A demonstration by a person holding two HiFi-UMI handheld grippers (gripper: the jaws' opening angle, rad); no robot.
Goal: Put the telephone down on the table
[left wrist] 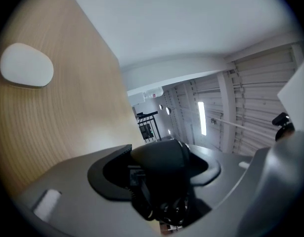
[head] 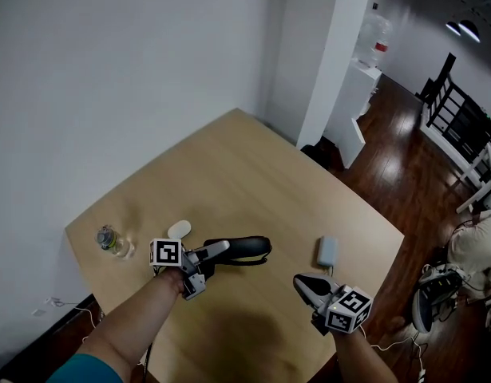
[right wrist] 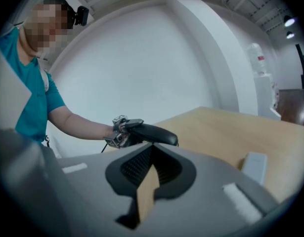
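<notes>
A black telephone handset (head: 243, 249) hangs level just over the light wooden table (head: 253, 174), near its front left part. My left gripper (head: 215, 252) is shut on the handset's left end. In the left gripper view the handset (left wrist: 159, 169) fills the space between the jaws, with dark cord below it. The right gripper view shows the handset (right wrist: 159, 134) sticking out from the left gripper (right wrist: 123, 132). My right gripper (head: 306, 284) hovers at the table's front right, shut with nothing in it; only a thin sliver of table shows between its jaws (right wrist: 151, 169).
A white oval object (head: 179, 229) (left wrist: 25, 65) lies just behind the left gripper. A small clear bottle (head: 111, 240) stands at the table's left corner. A pale flat box (head: 327, 250) (right wrist: 254, 164) lies right of the handset. A white wall runs behind the table.
</notes>
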